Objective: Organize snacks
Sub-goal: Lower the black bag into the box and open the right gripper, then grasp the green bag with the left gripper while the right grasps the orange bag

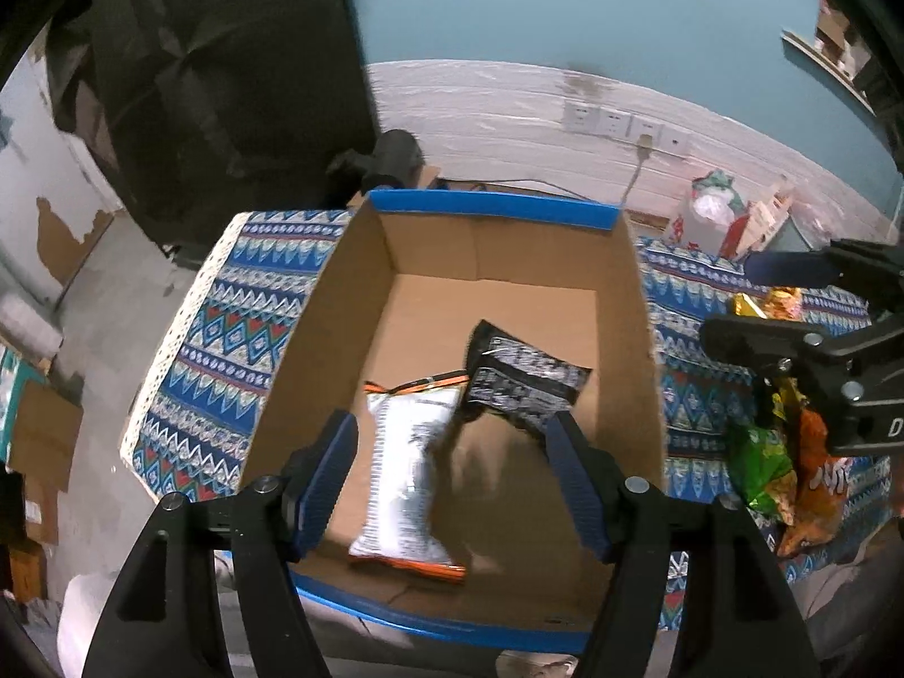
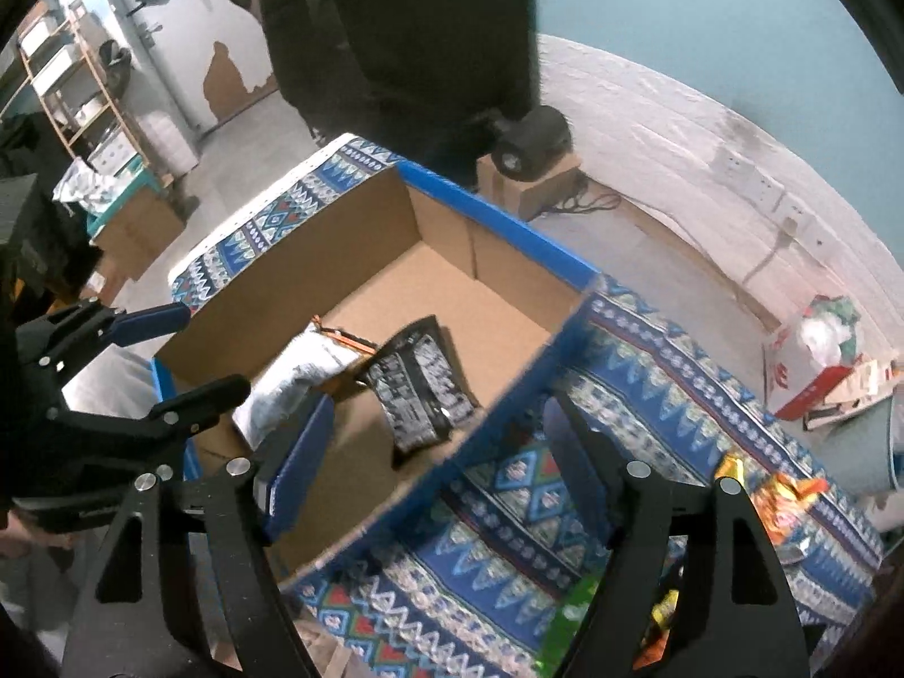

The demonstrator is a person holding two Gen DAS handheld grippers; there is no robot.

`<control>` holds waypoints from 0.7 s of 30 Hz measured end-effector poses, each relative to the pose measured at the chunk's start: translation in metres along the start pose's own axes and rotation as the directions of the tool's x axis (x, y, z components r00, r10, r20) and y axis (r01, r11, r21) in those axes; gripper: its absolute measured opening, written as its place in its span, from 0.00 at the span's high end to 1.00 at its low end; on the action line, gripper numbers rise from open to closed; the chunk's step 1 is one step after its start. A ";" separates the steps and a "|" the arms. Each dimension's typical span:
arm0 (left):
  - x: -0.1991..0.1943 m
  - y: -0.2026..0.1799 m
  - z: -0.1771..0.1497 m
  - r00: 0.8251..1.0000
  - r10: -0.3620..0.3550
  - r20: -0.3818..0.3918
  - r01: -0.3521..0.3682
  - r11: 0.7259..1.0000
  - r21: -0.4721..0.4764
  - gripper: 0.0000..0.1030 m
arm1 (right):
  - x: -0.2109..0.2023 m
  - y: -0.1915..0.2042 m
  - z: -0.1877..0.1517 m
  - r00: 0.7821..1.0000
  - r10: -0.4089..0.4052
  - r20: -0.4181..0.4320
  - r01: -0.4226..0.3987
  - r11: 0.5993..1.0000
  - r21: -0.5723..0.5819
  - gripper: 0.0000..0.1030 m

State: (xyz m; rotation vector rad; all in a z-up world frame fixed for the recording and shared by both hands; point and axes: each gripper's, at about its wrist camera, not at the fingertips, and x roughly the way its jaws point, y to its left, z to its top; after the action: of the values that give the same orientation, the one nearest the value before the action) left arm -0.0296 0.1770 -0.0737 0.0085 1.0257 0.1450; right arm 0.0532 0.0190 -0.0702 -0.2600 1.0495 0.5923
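Two hand-held grippers, two packets, one box

I see a brown cardboard box with blue taped rims on my blue, white and red zigzag-patterned tablecloth. Inside lie a white crinkly packet with orange ends and a black packet with white print. Green and orange bags sit outside.

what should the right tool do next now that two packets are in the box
Probably swing the open, empty right tool over to the green and orange snack bags lying on the patterned cloth beside the cardboard box. The white packet and black packet already lie inside it.
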 end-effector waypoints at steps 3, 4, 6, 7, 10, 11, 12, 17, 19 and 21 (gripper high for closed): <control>-0.003 -0.014 0.000 1.000 -0.010 0.005 0.010 0.999 0.031 0.30 | -0.013 -0.010 -0.009 1.000 -0.019 0.007 0.019 1.000 0.011 0.23; -0.004 -0.020 0.000 1.000 -0.015 0.006 0.015 0.999 0.043 0.29 | -0.017 -0.015 -0.013 1.000 -0.027 0.009 0.027 0.999 0.017 0.23; -0.006 -0.030 0.001 0.999 -0.032 0.004 0.031 0.998 0.059 0.28 | -0.023 -0.023 -0.021 0.999 -0.038 0.009 0.038 0.999 0.032 0.23; -0.006 -0.036 0.001 0.999 -0.044 0.002 0.044 0.997 0.067 0.28 | -0.026 -0.027 -0.025 0.999 -0.044 0.007 0.043 0.998 0.041 0.23; -0.009 -0.052 0.002 0.998 -0.067 -0.003 0.067 0.993 0.093 0.28 | -0.036 -0.041 -0.037 0.998 -0.058 0.003 0.058 0.996 0.062 0.23; -0.010 -0.058 0.001 0.997 -0.072 -0.002 0.071 0.992 0.102 0.27 | -0.039 -0.045 -0.040 0.998 -0.064 0.001 0.063 0.996 0.067 0.23; -0.010 -0.065 0.002 0.997 -0.074 -0.004 0.074 0.991 0.114 0.26 | -0.042 -0.049 -0.044 0.997 -0.071 0.001 0.071 0.995 0.072 0.23; -0.010 -0.094 0.000 0.994 -0.106 -0.020 0.107 0.983 0.151 0.25 | -0.059 -0.070 -0.063 0.995 -0.100 0.003 0.099 0.989 0.111 0.23; -0.009 -0.107 -0.001 0.993 -0.113 -0.029 0.116 0.978 0.174 0.25 | -0.067 -0.078 -0.070 0.994 -0.114 0.005 0.112 0.986 0.124 0.23; -0.008 -0.118 -0.001 0.993 -0.110 -0.039 0.115 0.974 0.195 0.25 | -0.073 -0.086 -0.077 0.992 -0.127 0.006 0.125 0.983 0.136 0.23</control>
State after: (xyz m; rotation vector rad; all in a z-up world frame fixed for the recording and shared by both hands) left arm -0.0210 0.0596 -0.0768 0.1282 1.0623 -0.0602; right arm 0.0194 -0.1116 -0.0504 -0.2009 1.0460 0.4064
